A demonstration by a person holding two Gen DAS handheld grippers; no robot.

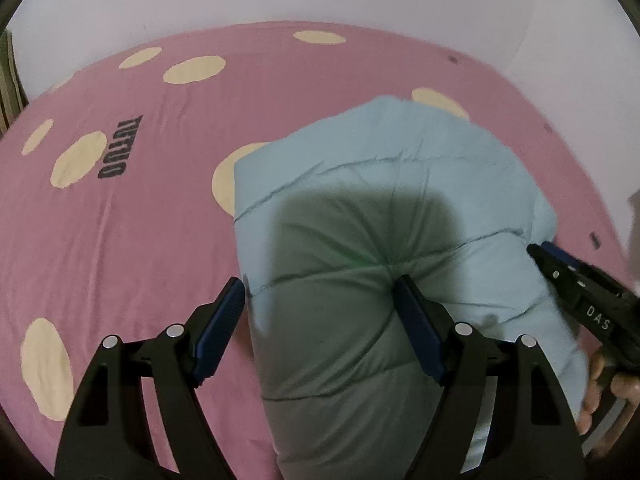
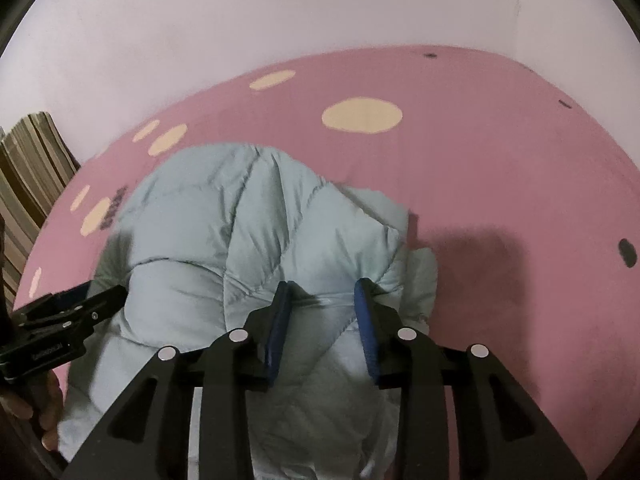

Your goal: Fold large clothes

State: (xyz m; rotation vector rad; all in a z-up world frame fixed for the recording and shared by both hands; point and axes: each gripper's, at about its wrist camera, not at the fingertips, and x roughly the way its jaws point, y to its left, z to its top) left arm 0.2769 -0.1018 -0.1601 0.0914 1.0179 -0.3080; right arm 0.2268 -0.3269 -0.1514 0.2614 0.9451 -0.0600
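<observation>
Left tongs (image 1: 320, 300): matte black plastic arms with triangular cut-outs, silver round pivot pins at each joint, ribbed dark blue pads (image 1: 222, 332) on the inner faces. Right tongs (image 2: 325, 304): same build, same blue pads (image 2: 366, 328). White lettering "DAS" on the right tongs' black side. Bare hand (image 1: 604, 392), no sleeve visible.

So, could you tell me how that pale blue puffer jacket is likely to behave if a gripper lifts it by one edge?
The puffer jacket looks quilted and puffy, so it is probably light for its bulk. Lifted by one edge, it would likely flop and unfold, since its folded bundle already bulges. Its smooth shell may slip between pads.
</observation>
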